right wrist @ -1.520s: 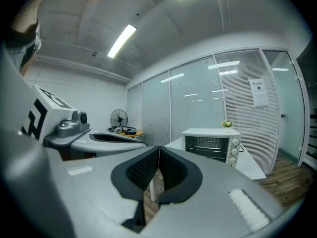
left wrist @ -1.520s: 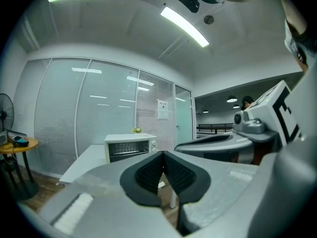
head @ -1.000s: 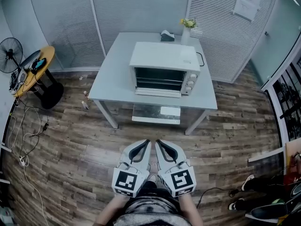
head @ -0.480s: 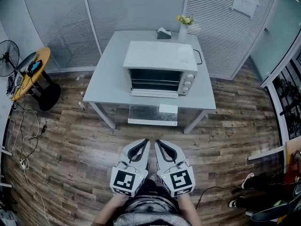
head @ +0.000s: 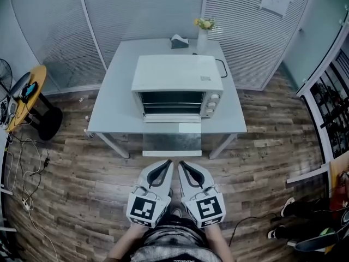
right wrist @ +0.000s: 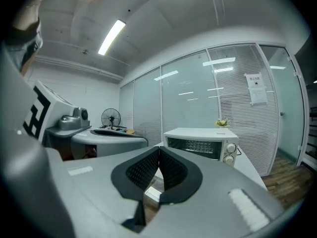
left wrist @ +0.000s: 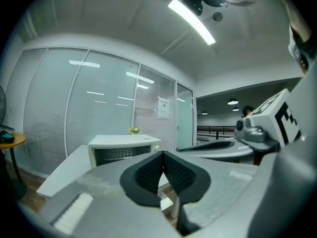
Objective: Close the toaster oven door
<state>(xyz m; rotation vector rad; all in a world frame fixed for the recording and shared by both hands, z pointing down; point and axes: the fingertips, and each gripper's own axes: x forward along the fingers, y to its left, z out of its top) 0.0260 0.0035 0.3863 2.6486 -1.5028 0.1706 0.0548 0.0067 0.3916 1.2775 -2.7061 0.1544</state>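
A white toaster oven (head: 175, 83) stands on a grey table (head: 112, 105), and its glass door (head: 172, 138) hangs open, folded down past the table's front edge. The oven also shows in the left gripper view (left wrist: 124, 148) and the right gripper view (right wrist: 200, 144). My left gripper (head: 168, 163) and right gripper (head: 181, 164) are side by side near my body, short of the door, both shut and empty. In their own views the left gripper (left wrist: 163, 153) and right gripper (right wrist: 159, 148) have pads pressed together.
A vase of yellow flowers (head: 203, 30) and a tissue box (head: 178, 40) stand at the table's back. A round yellow side table (head: 24, 94) and cables on the wood floor lie to the left. Shoes (head: 284, 206) and a rack are at the right.
The table and oven have come closer and lower in the head view as I moved forward. Both grippers stay shut, side by side.
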